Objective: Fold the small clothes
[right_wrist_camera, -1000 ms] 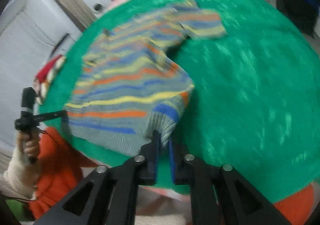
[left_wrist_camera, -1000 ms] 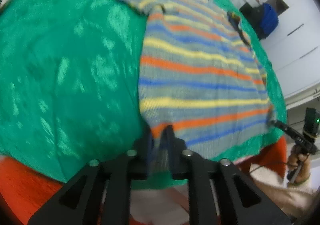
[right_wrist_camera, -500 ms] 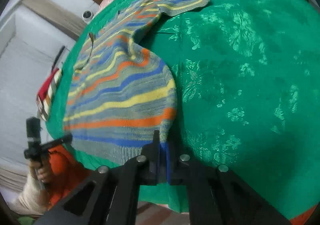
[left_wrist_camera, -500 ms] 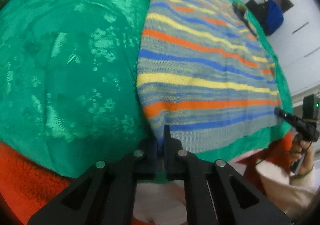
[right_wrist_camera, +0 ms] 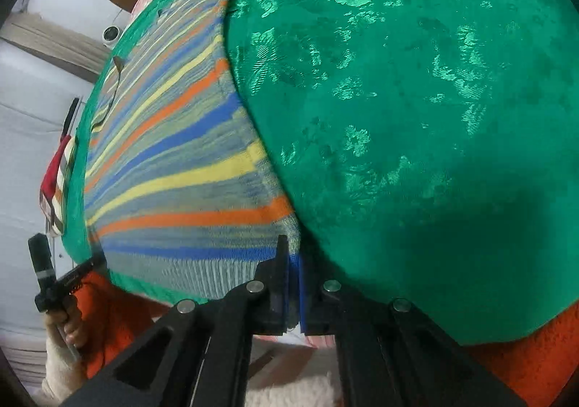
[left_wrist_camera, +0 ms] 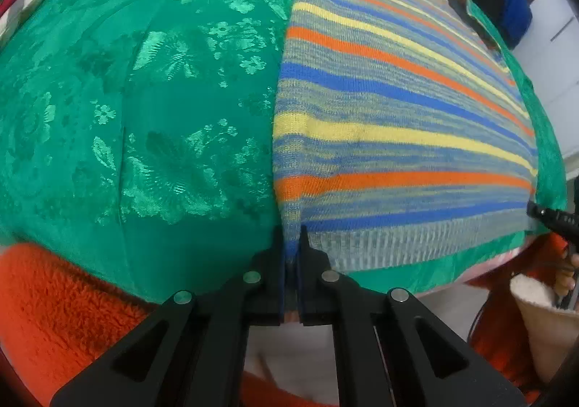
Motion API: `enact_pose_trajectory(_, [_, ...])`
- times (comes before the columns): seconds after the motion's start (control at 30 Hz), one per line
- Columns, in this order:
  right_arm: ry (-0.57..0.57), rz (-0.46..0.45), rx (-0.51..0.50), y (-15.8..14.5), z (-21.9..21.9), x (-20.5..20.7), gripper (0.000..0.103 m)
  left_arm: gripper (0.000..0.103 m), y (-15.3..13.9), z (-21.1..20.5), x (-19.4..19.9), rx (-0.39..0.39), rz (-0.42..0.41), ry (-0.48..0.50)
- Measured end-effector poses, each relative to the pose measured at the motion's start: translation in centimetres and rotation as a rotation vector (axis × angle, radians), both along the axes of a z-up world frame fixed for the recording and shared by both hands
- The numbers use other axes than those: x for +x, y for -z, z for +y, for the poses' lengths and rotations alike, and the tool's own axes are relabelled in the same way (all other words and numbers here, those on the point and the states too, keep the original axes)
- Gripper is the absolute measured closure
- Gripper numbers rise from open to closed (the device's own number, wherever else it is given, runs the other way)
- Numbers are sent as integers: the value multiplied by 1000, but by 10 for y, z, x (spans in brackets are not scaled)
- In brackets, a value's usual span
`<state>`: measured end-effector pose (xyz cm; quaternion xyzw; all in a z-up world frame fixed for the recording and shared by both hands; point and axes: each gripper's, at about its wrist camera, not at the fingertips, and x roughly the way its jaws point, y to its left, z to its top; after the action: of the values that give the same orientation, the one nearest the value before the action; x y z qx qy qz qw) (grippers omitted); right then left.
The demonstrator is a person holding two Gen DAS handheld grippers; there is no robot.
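Observation:
A small striped knit sweater (left_wrist_camera: 391, 110) in grey, blue, orange and yellow lies flat on the green patterned cloth (left_wrist_camera: 152, 110). My left gripper (left_wrist_camera: 291, 236) is shut on the sweater's near left hem corner at the table's front edge. My right gripper (right_wrist_camera: 289, 255) is shut on the near right hem corner of the same sweater (right_wrist_camera: 173, 168). One short sleeve lies spread at the far end in each view. The right gripper's tip shows at the right edge of the left wrist view (left_wrist_camera: 550, 217), and the left gripper at lower left of the right wrist view (right_wrist_camera: 77, 275).
The green cloth (right_wrist_camera: 416, 117) covers a round table. The person's orange fleece (left_wrist_camera: 54, 302) is at the near edge. A folded striped garment (right_wrist_camera: 59, 182) lies at the table's left rim. A blue bag (left_wrist_camera: 514, 8) stands by white cabinets beyond.
Both grippers have pulled the sweater's hem toward the near edge and lowered it. The sweater has gone from lifted and rumpled to stretched flat on the cloth.

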<state>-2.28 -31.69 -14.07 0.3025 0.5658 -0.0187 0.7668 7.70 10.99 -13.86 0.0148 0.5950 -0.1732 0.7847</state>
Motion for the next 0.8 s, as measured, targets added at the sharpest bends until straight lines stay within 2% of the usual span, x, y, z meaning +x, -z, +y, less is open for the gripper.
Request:
enact_pose_trajectory(0.17, [16,-22,13,1,1,-5,102,100,1,0,-3,31,-31,0])
enact_pose_trajectory(0.33, [25,-30,28,3,-5,-9,101,91,-6,-8,-5,83,-51,15])
enact_pose_trajectory(0.37, [23,-27,41,1,-6,-11,99,80,-10,-5,-7,100,-42,18])
enact_pose_trajectory(0.4, [20,-16,51,-1,-10,-13,90,72,-16,-2,-10,109,-39,17])
enact_pose_trajectory(0.43, [13,3,51,-6,-15,-18,84,70,-25,3,-12,117,-53,11])
enact_pose_trajectory(0.47, [4,13,22,-14,-19,-22,82,66,-34,8,-14,119,-75,2])
enact_pose_trajectory(0.5, [-5,6,-19,-24,-22,-25,82,59,-47,17,-12,116,-112,-15])
enact_pose_trajectory(0.53, [-17,-11,-93,-39,-28,-26,81,53,-58,24,-10,114,-146,-37])
enact_pose_trajectory(0.57, [-36,-36,-210,-57,-34,-23,80,42,-74,32,-2,111,-205,-82])
enact_pose_trajectory(0.6, [-60,-68,-330,-73,-39,-15,79,37,-84,37,3,108,-246,-112])
enact_pose_trajectory(0.63, [-91,-108,-431,-87,-43,-2,79,35,-95,40,12,102,-299,-152])
enact_pose_trajectory(0.67, [-122,-145,-486,-96,-44,11,79,31,-100,42,19,100,-331,-182])
enact_pose_trajectory(0.77, [-265,-280,-575,-107,-35,69,76,28,-98,43,44,120,-426,-287])
enact_pose_trajectory(0.8, [-313,-303,-582,-104,-29,88,76,28,-93,44,43,134,-428,-309])
